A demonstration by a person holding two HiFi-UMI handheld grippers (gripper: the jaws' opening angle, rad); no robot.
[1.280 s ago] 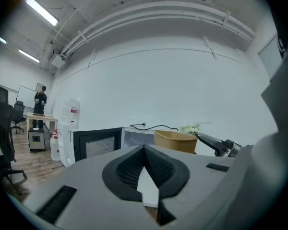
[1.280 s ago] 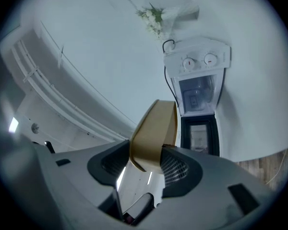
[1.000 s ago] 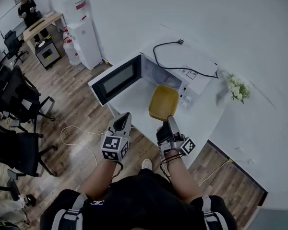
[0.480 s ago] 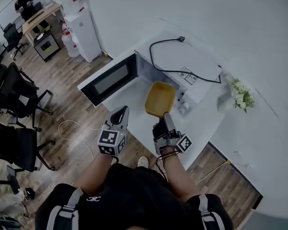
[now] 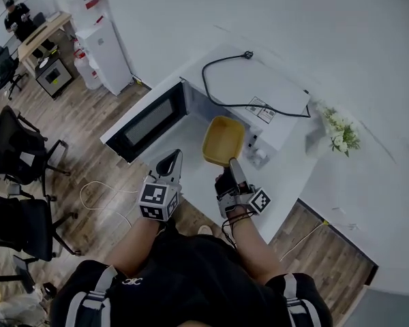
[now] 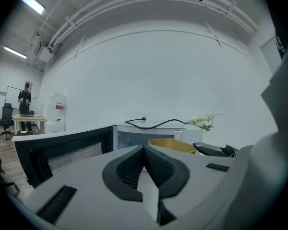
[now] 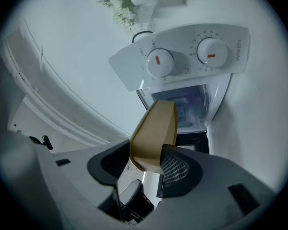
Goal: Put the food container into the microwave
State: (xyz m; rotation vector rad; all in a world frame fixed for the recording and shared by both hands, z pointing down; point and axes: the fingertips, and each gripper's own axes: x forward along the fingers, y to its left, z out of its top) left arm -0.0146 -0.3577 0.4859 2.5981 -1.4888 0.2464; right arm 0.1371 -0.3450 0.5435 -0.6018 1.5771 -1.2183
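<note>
The white microwave [image 5: 259, 90] stands on a white table [image 5: 286, 182] with its dark door [image 5: 146, 120] swung open to the left. A yellow food container [image 5: 223, 140] hangs just in front of the open cavity, and my right gripper [image 5: 232, 165] is shut on its near rim. In the right gripper view the container [image 7: 154, 131] is pinched between the pads, below the microwave's two-knob panel [image 7: 182, 61] and facing the cavity [image 7: 189, 107]. My left gripper [image 5: 170, 163] is shut and holds nothing, left of the container and near the door. Its closed jaws [image 6: 145, 152] point at the microwave.
A black power cord [image 5: 235, 80] lies on top of the microwave. A vase of white flowers [image 5: 339, 131] stands to its right. Office chairs [image 5: 17, 148], a water dispenser [image 5: 99, 39] and a person at a far desk [image 5: 17, 16] are on the left. A cable [image 5: 99, 189] lies on the wooden floor.
My right gripper has carried the yellow container a little forward toward the microwave's open front. The left gripper has stayed shut beside it.
</note>
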